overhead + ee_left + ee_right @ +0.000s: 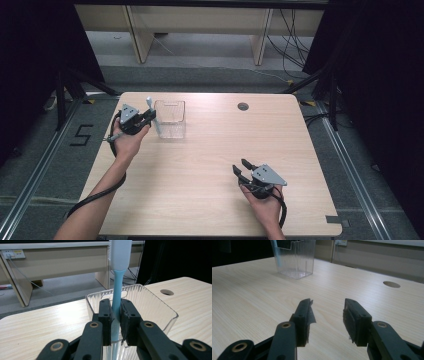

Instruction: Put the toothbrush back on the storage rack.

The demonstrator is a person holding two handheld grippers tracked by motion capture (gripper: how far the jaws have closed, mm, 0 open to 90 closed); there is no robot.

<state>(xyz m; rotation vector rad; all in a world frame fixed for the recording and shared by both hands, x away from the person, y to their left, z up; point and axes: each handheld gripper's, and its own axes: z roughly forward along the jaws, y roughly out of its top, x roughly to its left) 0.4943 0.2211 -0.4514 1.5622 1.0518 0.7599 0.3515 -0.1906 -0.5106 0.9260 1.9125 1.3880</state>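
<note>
Light wooden table (pixel 200 165) on a grey floor, left gripper (pixel 145 119) clamped on an upright blue toothbrush (pixel 116 303) just beside a clear ribbed plastic cup (pixel 170 119), right gripper (pixel 242 168) open, empty, resting well apart near the front edge.

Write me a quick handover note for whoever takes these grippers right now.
Left gripper: shut on the toothbrush, held upright at the near wall of the clear holder; whether its lower end is inside or outside, I cannot tell.
Right gripper: open, holding nothing, low over the bare table.
Done: toothbrush gripped and brought to the holder.
Left: likely seat it in the holder, release, withdraw.
</note>
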